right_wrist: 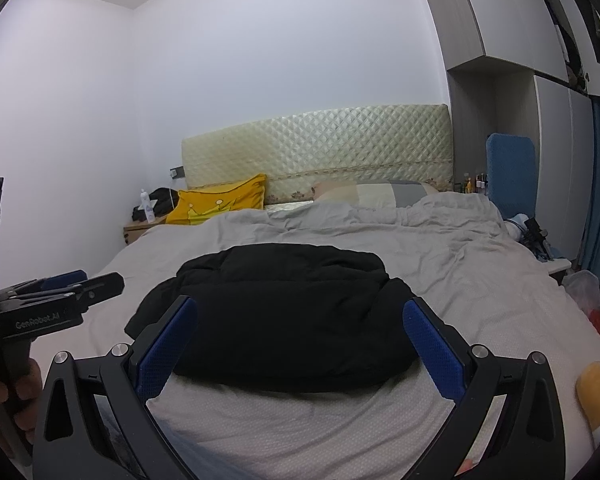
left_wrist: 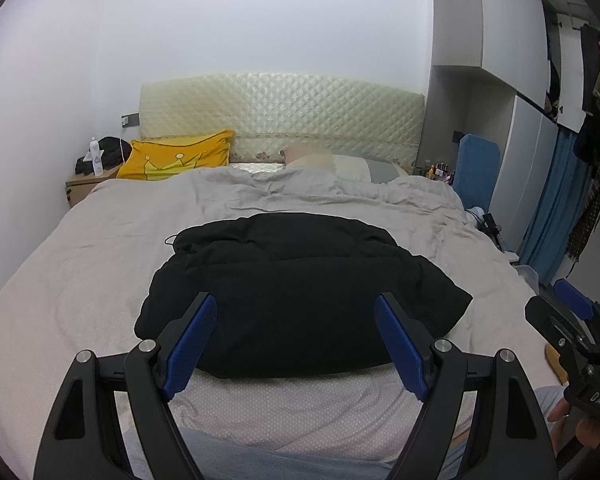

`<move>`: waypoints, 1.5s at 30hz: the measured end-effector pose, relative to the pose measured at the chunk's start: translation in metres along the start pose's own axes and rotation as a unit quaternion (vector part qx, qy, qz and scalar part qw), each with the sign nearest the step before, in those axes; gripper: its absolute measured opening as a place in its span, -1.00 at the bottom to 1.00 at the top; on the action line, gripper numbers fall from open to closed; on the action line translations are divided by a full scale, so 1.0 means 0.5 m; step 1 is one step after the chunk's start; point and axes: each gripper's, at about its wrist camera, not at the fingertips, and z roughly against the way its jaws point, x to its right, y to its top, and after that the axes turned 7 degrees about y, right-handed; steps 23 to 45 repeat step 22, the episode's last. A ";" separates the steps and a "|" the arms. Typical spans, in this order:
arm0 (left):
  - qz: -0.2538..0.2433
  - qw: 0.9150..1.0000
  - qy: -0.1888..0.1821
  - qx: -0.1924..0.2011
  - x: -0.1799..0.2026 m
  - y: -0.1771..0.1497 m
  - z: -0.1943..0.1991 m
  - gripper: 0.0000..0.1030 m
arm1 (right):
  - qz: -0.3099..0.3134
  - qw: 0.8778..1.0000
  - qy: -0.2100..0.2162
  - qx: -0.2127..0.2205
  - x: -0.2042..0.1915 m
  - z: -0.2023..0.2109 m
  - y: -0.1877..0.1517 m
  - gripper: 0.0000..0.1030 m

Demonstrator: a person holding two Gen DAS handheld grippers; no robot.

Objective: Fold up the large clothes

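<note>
On the grey bed (left_wrist: 80,280), the black garment (left_wrist: 292,292) at frame centre appears already folded compactly; left claw (left_wrist: 296,344) and right claw (right_wrist: 300,348) gape wide, empty.

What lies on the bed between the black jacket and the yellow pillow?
Only bare, wrinkled grey bedsheet lies between the black jacket and the yellow pillow. Both wrist views show this.

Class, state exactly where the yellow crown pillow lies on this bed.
In both views the yellow crown pillow leans at the bed's far left, against the quilted headboard, beside the bedside table.
</note>
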 end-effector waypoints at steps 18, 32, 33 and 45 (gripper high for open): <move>0.002 1.000 -0.002 0.003 0.000 -0.002 0.005 0.59 | 0.001 1.000 -0.004 0.002 0.002 0.001 0.001 1.00; 0.006 1.000 -0.003 0.004 -0.002 -0.003 0.009 0.59 | 0.002 1.000 -0.004 0.003 0.001 0.001 0.000 1.00; 0.006 1.000 -0.003 0.004 -0.002 -0.003 0.009 0.59 | 0.002 1.000 -0.004 0.003 0.001 0.001 0.000 1.00; 0.006 1.000 -0.003 0.004 -0.002 -0.003 0.009 0.59 | 0.002 1.000 -0.004 0.003 0.001 0.001 0.000 1.00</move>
